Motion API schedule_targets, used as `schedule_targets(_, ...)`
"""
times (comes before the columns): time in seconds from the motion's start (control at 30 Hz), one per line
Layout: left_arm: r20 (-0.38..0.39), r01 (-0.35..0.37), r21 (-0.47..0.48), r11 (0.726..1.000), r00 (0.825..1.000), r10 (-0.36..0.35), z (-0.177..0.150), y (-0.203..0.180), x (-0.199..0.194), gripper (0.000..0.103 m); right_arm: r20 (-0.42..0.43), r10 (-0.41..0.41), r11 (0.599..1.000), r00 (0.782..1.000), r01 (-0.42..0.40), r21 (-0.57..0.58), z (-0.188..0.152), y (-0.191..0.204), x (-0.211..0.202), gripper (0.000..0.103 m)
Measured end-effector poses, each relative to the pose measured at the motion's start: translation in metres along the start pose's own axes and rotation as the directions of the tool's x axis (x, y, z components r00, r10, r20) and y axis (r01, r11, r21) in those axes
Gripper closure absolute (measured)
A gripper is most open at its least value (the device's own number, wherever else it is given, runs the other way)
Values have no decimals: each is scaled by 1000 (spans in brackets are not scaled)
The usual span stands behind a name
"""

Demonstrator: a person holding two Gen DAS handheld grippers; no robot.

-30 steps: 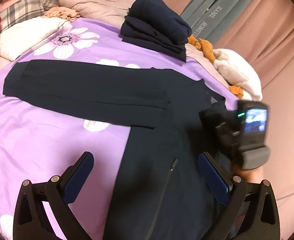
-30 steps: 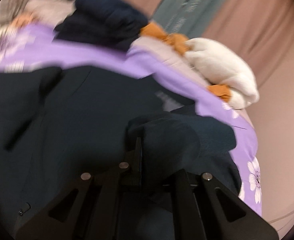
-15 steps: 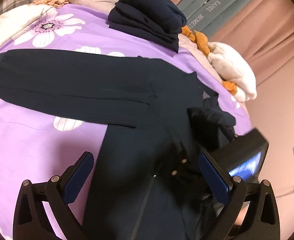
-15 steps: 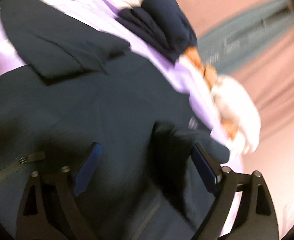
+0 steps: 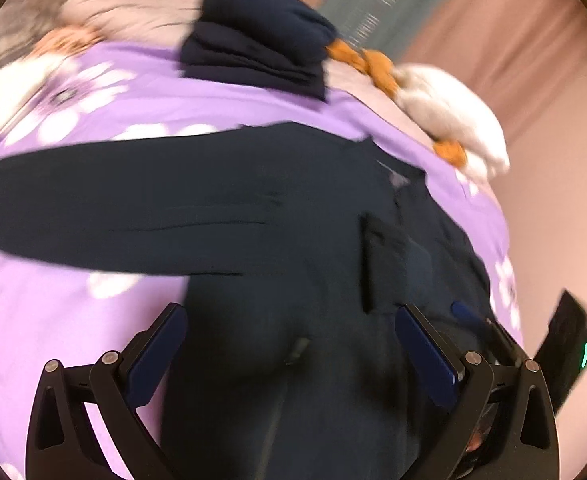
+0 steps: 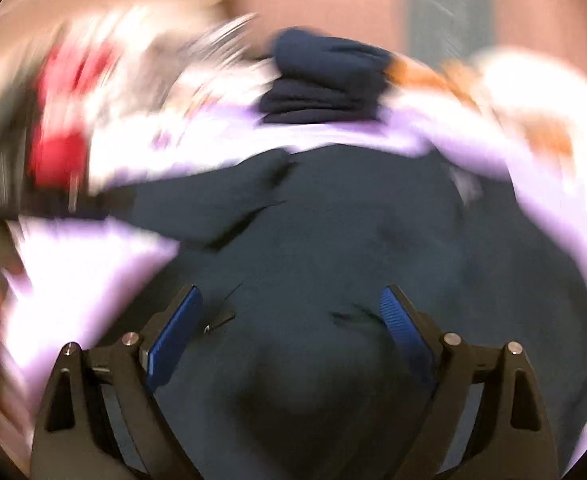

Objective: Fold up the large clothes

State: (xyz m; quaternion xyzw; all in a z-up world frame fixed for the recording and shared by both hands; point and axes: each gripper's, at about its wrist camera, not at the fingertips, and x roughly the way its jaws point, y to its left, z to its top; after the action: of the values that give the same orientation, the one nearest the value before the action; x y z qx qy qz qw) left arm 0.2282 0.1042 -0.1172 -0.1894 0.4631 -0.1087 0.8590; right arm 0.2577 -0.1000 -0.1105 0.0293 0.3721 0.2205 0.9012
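Observation:
A dark navy zip jacket (image 5: 293, 220) lies flat on the purple flowered bedspread (image 5: 53, 320). Its one sleeve (image 5: 93, 208) stretches out to the left. The other sleeve (image 5: 385, 256) lies folded over the jacket's right side. My left gripper (image 5: 289, 316) hovers open over the jacket's zip with nothing between its pads. In the blurred right wrist view, my right gripper (image 6: 291, 296) is open too, above the jacket (image 6: 353, 240) and holding nothing. Its black body (image 5: 569, 344) shows at the lower right of the left wrist view.
A stack of folded navy clothes (image 5: 261, 48) sits at the far side of the bed. White and orange cloth (image 5: 453, 128) lies bunched to its right. Something red (image 6: 57, 152) is at the far left. A pink wall and curtain stand behind.
The right gripper was shut on the jacket's sleeve end, then opened and let it drop on the jacket, and has drawn back and swung. The left gripper drifted over the jacket.

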Motion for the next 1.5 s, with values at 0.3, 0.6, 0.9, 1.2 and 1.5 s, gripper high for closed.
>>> schedule_targets(0.3, -50, 43, 32, 999, 998, -41, 1, -27, 22, 0, 37, 110, 774, 993, -109, 624, -24, -109, 58, 53)
schedule_targets(0.6, 6, 4, -71, 997, 1000, -4, 5, 24, -1, 0, 33, 69, 932, 997, -76, 355, 30, -40, 54, 98)
schedule_targets(0.9, 34, -23, -167, 986, 999, 29, 0, 59, -22, 0, -81, 119, 989, 990, -112, 94, 49, 69, 93, 35)
schedule_targets(1.2, -22, 59, -91, 994, 998, -61, 5, 28, 9, 0, -28, -158, 938, 987, 159, 307, 7, -79, -1, 35)
schedule_targets(1.5, -140, 252, -53, 966, 956, -257, 17, -25, 74, 0, -64, -364, 732, 929, 328, 597, -31, -225, -51, 45)
